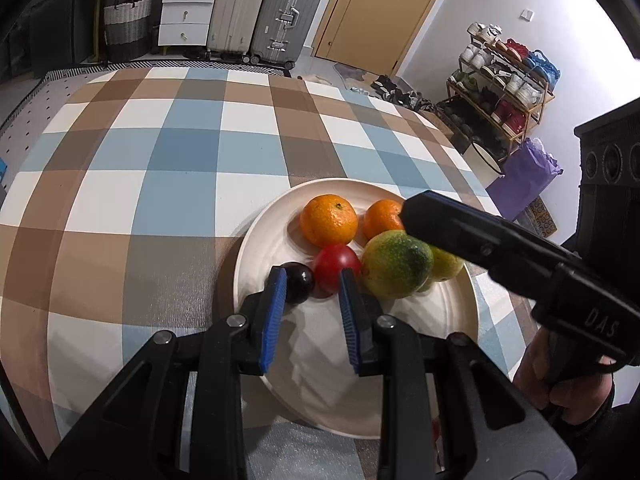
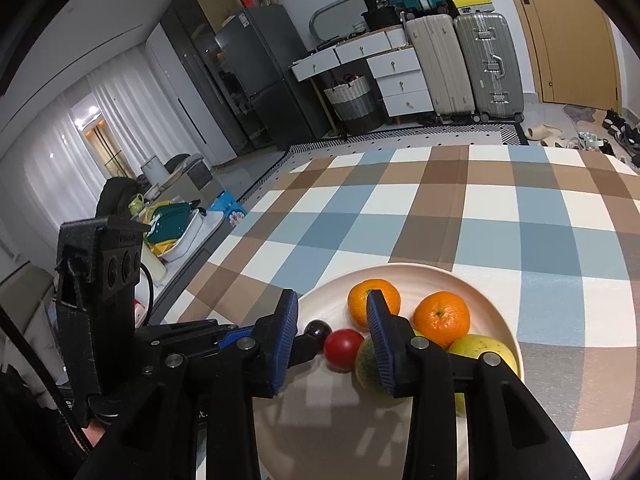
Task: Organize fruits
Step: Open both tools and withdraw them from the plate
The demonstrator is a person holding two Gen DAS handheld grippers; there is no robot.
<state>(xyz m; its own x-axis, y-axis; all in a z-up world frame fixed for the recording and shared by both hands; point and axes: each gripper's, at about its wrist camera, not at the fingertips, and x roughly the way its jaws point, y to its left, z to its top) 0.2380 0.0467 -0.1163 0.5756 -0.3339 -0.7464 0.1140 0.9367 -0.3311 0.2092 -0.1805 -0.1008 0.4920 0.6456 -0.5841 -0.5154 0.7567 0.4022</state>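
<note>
Both grippers hover over the plate (image 1: 256, 240) on the desk (image 1: 160, 168), left gripper (image 1: 312, 276) and right gripper (image 2: 332, 304) fingers wide, holding nothing. Risk: a finger nudging the packed pile could roll the dark plum (image 1: 298, 282) off the rim. Count: two oranges (image 1: 328, 220), one tomato (image 1: 334, 266), one plum, two green-yellow citrus (image 1: 396, 264).
</note>
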